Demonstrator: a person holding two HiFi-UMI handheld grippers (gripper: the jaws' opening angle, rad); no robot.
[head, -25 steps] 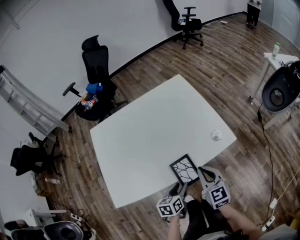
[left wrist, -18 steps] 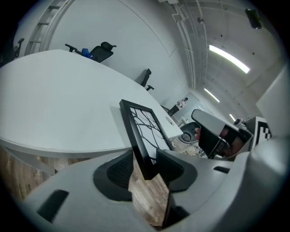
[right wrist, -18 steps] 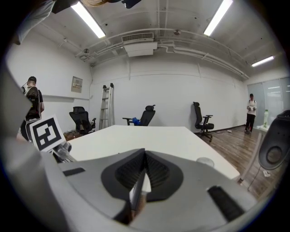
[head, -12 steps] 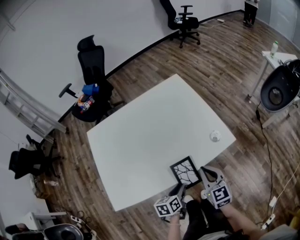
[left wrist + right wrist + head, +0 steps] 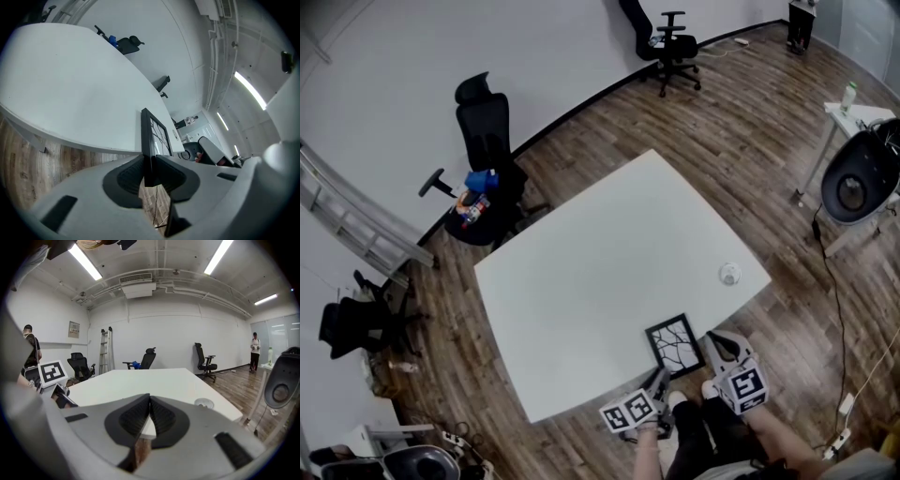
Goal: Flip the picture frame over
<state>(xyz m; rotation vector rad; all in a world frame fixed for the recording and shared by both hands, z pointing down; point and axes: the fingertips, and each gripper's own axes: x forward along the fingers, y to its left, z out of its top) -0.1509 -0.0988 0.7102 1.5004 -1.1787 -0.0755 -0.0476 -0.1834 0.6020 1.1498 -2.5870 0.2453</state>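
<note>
A black picture frame [image 5: 675, 345] with a cracked-line pattern lies at the near edge of the white table [image 5: 600, 262]. In the left gripper view the frame [image 5: 151, 133] runs edge-on away from me. My left gripper [image 5: 151, 171] is closing, and its pads meet the frame's near edge on both sides. From the head view, the left gripper [image 5: 659, 382] reaches the frame from below the table edge. My right gripper [image 5: 713, 343] sits just right of the frame, apart from it. Seen in its own view, the right gripper [image 5: 149, 416] is shut with nothing in it.
A small round white object [image 5: 730, 273] lies on the table near its right corner and shows again in the right gripper view [image 5: 204, 402]. Black office chairs [image 5: 486, 141] stand beyond the table. A ladder [image 5: 356, 230] leans at the left wall.
The left gripper's marker cube has rolled and shifted a little left while its tips stayed at the frame's near edge. The right gripper has edged slightly toward the frame's right side.
</note>
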